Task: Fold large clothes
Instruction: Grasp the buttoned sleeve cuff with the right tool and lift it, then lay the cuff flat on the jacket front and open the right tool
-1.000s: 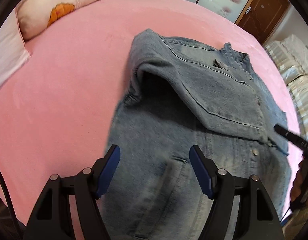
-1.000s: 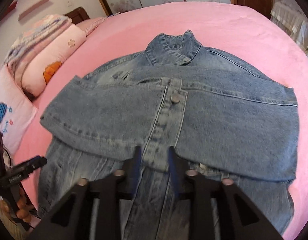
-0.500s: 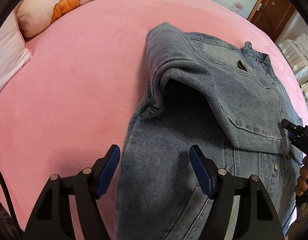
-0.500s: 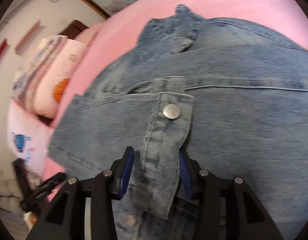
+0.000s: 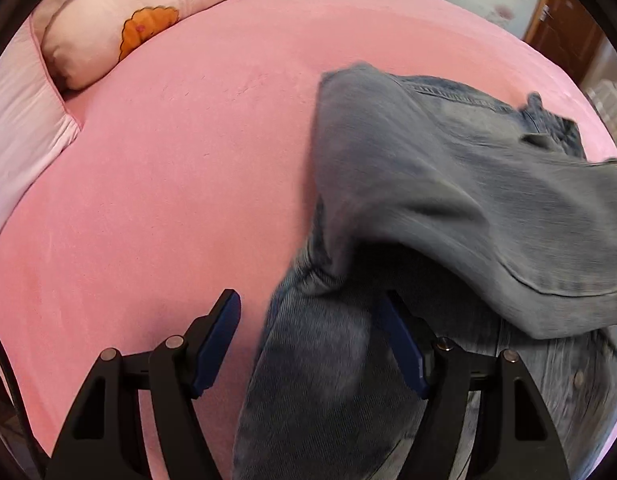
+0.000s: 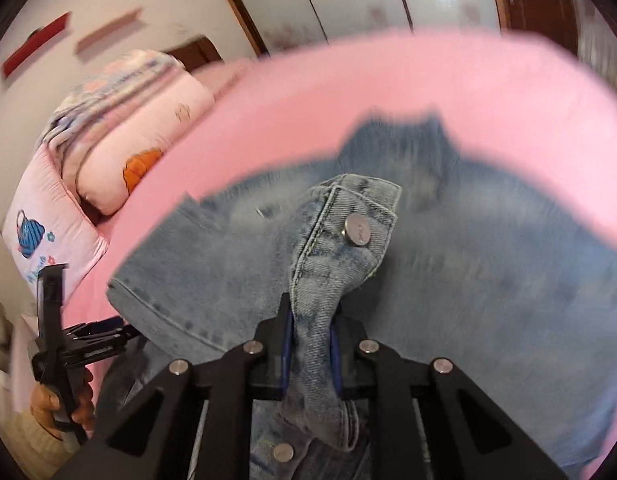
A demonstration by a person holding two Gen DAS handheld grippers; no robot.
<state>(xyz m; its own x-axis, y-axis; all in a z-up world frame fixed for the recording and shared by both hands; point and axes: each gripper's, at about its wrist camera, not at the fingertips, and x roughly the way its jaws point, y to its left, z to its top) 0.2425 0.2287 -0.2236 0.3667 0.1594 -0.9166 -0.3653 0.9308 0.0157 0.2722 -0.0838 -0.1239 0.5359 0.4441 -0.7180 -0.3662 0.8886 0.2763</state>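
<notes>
Your faded blue denim jacket [image 5: 448,208] lies on the pink bed sheet [image 5: 168,160], filling the right half of the left wrist view and the centre of the right wrist view, collar toward the top of frame. Both sleeves look already folded across the chest, so the sleeve step reads as done; what's left, by my judgement, is bringing the body over on itself into a compact stack.

Your right gripper [image 6: 311,354] has just been closing, and its blue pads are now clamped on the buttoned denim cuff strip [image 6: 340,240], low centre of the right wrist view. The strip stands up out of the jaws with its round metal button [image 6: 358,230] showing. The rest of the jacket behind it is motion-blurred, so you can't read seams there.

Your left gripper [image 5: 308,340] has its jaws wide apart, low in the left wrist view. The jacket's side edge, below the armpit crease, sits between the fingers; the right-hand pad is at or under the raised sleeve fold, the left-hand pad is over bare sheet. No grip there yet, so the side is not secured.

The pale pink pillow with an orange print [image 5: 140,24] sits upper left, well apart from the jacket. In the right wrist view your left hand [image 6: 60,404] shows at lower left holding the other gripper's handle.

Call it mid-task: sleeves in, body folds still to do.
</notes>
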